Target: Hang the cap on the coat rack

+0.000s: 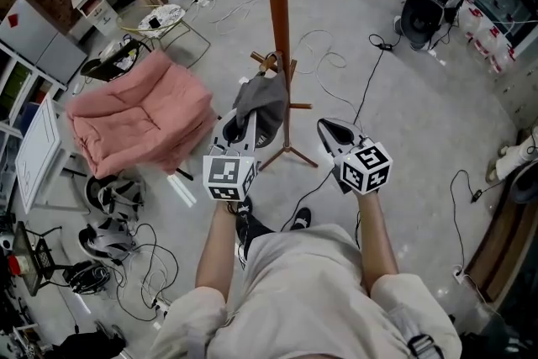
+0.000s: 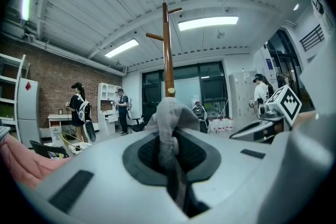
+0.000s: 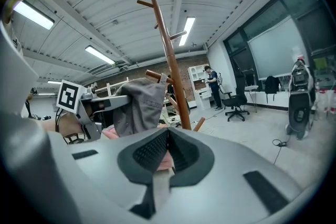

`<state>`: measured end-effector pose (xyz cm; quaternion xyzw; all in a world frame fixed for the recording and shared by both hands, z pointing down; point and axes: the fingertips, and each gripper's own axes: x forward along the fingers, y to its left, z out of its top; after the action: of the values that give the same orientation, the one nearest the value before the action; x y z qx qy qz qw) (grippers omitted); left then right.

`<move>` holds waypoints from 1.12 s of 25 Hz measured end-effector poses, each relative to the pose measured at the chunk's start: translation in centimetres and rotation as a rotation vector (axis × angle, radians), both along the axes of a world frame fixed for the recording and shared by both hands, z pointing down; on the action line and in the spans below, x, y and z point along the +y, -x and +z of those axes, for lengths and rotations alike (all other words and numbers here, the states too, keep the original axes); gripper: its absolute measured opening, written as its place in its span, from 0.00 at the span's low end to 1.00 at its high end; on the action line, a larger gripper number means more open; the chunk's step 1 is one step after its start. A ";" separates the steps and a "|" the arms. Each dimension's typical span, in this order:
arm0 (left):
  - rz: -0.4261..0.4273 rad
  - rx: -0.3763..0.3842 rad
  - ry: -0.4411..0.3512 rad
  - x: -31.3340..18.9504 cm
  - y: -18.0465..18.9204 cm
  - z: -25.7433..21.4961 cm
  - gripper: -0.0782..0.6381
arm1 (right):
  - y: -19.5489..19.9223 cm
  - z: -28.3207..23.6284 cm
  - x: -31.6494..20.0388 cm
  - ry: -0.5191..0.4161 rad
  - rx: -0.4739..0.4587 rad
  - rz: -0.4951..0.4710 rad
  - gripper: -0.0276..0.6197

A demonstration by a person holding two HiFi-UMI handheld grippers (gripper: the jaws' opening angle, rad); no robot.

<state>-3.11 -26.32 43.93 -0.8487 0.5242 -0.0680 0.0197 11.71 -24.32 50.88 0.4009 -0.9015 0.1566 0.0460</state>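
Both forearms (image 1: 217, 248) out front; L gripper (image 1: 241, 124) level, clamps cap (image 1: 266, 101) by rack (image 1: 277, 13).

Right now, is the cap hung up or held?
Held: the left gripper pinches the cap beside the coat rack's lower peg. Whether it rests on the peg, cannot tell.

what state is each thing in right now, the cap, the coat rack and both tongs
cap: grey, clamped in the left tongs, beside a low peg of the rack; whether it is hooked on cannot be told
left tongs: shut on the cap
right tongs: shut, holding nothing
coat rack: standing upright
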 end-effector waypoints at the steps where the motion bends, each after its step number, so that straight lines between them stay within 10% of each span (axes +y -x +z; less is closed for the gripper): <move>1: 0.002 -0.005 0.002 -0.2 0.0 0.1 0.14 | 0.0 0.2 0.1 0.002 0.003 0.001 0.05; 15: -0.048 0.063 0.069 -3.0 -0.8 1.6 0.14 | -1.4 -2.4 -4.9 -0.020 0.099 -0.017 0.05; 28: -0.142 0.124 0.116 -1.8 -1.4 3.7 0.16 | 1.0 0.2 -3.2 0.029 -0.114 0.035 0.05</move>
<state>-1.75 -28.16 47.62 -0.8118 0.5782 -0.0470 -0.0669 10.75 -27.51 51.11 0.4064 -0.8930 0.1931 -0.0022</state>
